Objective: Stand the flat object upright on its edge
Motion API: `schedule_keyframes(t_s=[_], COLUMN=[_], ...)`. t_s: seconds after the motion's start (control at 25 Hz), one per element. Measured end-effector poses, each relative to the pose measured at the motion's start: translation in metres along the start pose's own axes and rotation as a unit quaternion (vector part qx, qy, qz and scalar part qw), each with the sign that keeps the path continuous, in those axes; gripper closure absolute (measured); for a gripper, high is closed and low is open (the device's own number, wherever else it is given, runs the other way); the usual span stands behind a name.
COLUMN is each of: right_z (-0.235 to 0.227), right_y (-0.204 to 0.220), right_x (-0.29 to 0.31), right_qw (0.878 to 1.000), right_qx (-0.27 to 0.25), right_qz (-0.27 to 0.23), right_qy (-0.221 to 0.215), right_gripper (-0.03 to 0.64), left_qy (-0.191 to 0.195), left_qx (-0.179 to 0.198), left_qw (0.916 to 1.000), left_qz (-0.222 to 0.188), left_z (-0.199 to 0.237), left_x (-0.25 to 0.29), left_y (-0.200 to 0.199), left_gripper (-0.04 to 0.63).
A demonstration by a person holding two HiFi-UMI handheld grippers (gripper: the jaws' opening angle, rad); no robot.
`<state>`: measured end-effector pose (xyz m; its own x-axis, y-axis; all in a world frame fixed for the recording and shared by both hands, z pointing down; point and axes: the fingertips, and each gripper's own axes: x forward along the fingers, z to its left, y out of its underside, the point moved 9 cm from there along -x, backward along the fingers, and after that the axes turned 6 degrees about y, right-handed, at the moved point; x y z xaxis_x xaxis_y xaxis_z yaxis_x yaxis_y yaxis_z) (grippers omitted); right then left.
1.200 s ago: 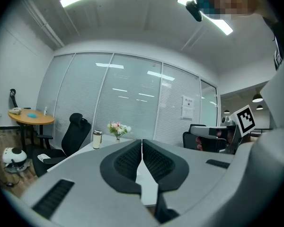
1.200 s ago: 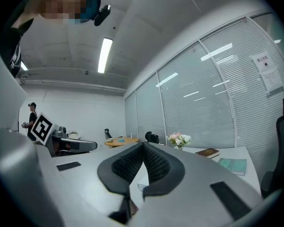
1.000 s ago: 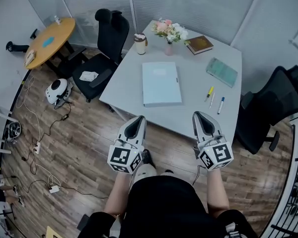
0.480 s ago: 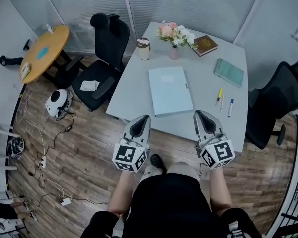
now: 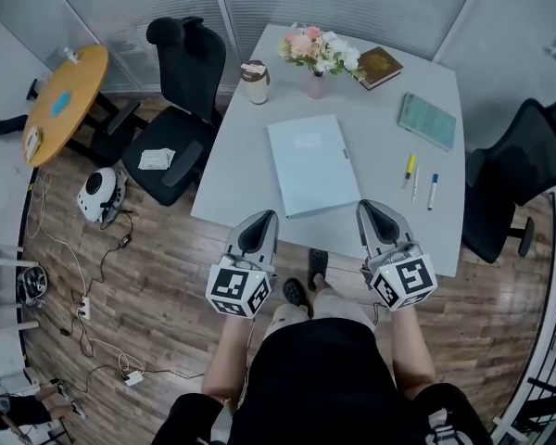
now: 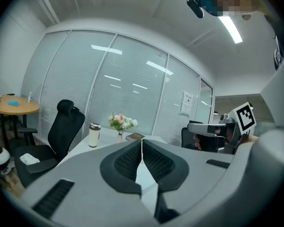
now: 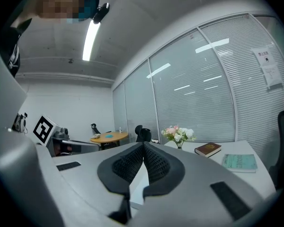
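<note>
A flat light-blue folder [image 5: 312,162] lies on the grey table [image 5: 241,165], near its front edge. My left gripper [image 5: 263,219] hangs shut just before that edge, left of the folder's near corner, with nothing in it. At the table's front edge, right of the folder, my right gripper [image 5: 368,209] is also shut and empty. In the left gripper view the jaws meet at the tip [image 6: 141,141], and the folder [image 6: 144,176] shows pale behind them. In the right gripper view the shut gripper [image 7: 143,145] has the folder [image 7: 139,178] showing below it.
On the table stand a lidded cup [image 5: 255,82], a vase of flowers [image 5: 317,58], a brown book [image 5: 381,66], a green notebook [image 5: 427,120] and three markers [image 5: 421,181]. Black office chairs [image 5: 171,109] [image 5: 514,170] flank it. A round wooden table [image 5: 60,100] and floor cables [image 5: 83,286] lie left.
Both grippers have moved forward together, from over the wooden floor to the table's front edge. The folder lies as before. Both stay shut.
</note>
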<state>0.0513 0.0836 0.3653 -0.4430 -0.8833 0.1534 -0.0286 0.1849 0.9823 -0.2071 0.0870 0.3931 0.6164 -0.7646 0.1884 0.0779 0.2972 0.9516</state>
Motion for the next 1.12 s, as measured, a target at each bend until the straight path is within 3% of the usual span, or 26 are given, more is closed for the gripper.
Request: schedule_keyframes(t_s=[0.36, 0.6, 0.88, 1.12], right_z=[-0.052, -0.084, -0.119, -0.145], right_y=[-0.011, -0.013, 0.003, 0.021], right_x=[0.064, 0.103, 0.135, 0.152], right_qw=[1.000, 1.000, 0.999, 0.998], right_qx=[0.006, 0.005, 0.004, 0.010], right_qz=[-0.003, 0.004, 0.032, 0.055], right_qy=[0.003, -0.004, -0.010, -0.022], right_gripper=[0.600, 0.600, 0.600, 0.600], left_qy=[-0.016, -0.003, -0.054, -0.066], left_qx=[-0.012, -0.009, -0.023, 0.017], left_qw=[0.9997, 0.9997, 0.9981, 0.9959], left_qz=[0.013, 0.021, 0.020, 0.060], left_z=[0.032, 0.045, 0.065, 0.071], left_x=[0.057, 0.095, 0.121, 0.146], left_y=[-0.018, -0.025, -0.023, -0.012], left_gripper=[0.568, 0.568, 0.571, 0.574])
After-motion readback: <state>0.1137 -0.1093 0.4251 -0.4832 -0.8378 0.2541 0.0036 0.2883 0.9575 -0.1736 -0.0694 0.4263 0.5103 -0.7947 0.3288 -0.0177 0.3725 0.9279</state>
